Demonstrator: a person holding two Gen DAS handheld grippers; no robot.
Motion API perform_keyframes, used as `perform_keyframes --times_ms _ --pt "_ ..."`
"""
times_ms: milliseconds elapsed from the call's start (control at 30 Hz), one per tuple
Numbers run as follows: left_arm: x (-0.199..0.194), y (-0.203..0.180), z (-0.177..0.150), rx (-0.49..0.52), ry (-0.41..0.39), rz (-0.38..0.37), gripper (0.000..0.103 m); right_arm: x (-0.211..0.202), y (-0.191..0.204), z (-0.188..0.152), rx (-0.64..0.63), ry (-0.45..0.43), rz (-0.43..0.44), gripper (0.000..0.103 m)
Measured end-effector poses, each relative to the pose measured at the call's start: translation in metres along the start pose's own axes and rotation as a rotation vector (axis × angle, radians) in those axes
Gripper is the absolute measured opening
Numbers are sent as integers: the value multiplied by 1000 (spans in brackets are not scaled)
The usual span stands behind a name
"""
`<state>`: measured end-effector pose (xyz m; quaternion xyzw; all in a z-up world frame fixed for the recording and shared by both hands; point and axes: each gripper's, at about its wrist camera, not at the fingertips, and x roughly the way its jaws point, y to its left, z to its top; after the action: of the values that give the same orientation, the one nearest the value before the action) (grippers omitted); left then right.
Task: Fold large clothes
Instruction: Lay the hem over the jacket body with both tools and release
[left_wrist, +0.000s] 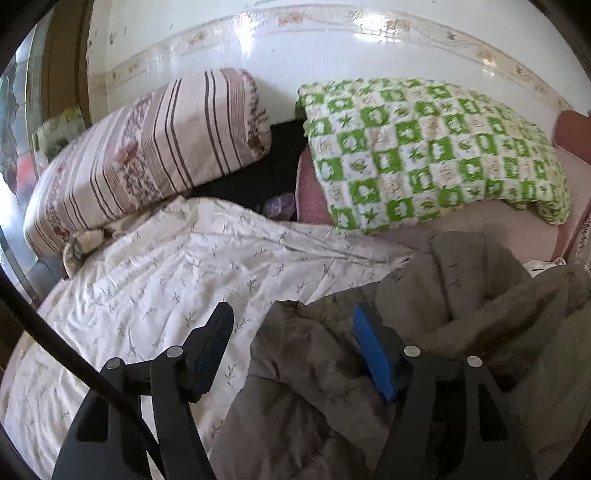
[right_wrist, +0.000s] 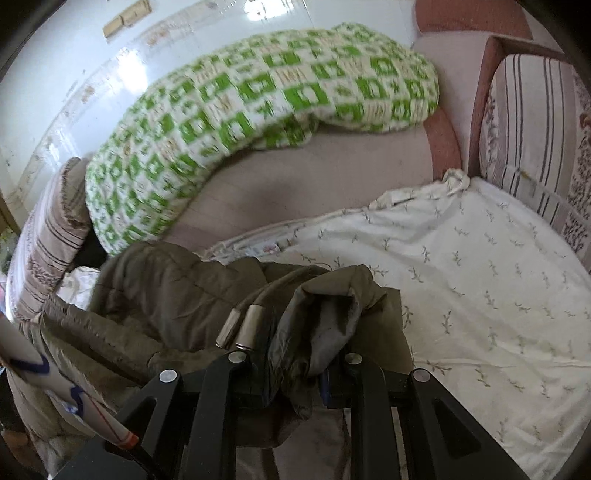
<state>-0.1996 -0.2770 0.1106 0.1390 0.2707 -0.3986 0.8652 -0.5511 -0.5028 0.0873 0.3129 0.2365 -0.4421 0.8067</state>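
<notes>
My left claw (left_wrist: 291, 354) — jaws standing wide, nothing pressed between the pads; one blue pad (left_wrist: 373, 354) shows on the right finger. Beneath and between the fingers: the grey-brown padded coat (left_wrist: 314, 398), crumpled on the bed, its bulk spreading toward the lower right of this view. Left of the coat: white sprigged sheet (left_wrist: 155, 288), rumpled. Beyond the sheet: striped pillow (left_wrist: 147, 155), lying tilted, and a green-and-white checked blanket (left_wrist: 432, 155) draped over pink bedding. Behind them, a glossy white wall (left_wrist: 314, 48) with a floral border.

My right claw (right_wrist: 295, 365) — jaws drawn narrow and clamped on a bunched fold of the same coat (right_wrist: 173, 295), olive-brown in this view. Just left of the pinched fold: two metal cord ends (right_wrist: 243, 325), side by side. The coat heaps to the left of the claw; the sprigged sheet (right_wrist: 480, 280) lies bare to the right. Farther off: the checked blanket (right_wrist: 240, 110), blurred, and a striped cushion (right_wrist: 535, 129) against the bed's end.
</notes>
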Motion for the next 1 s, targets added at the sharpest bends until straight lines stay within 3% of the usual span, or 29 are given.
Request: perform_keyframes --times_ms 300,467,533,633,667,867,1000 --pt "21 4 -13 -14 23 -10 71 40 -6 -6 32 47 -27 20" --pt "10 7 -11 -14 23 -5 71 45 -20 2 118 113 37 27" --pt "-4 11 -10 -14 15 -1 71 36 -32 4 207 132 96 36" --pt "-30 21 -9 -27 -6 1 71 8 -50 3 318 117 170 72" --pt "-41 25 -8 -34 -14 5 71 -2 -53 2 332 104 171 78" --pt "-99 43 -11 -93 -49 -1 73 -77 -58 -20 288 43 181 78" --pt "-130 29 -34 -83 -44 -11 73 -114 -26 -54 164 -4 162 78"
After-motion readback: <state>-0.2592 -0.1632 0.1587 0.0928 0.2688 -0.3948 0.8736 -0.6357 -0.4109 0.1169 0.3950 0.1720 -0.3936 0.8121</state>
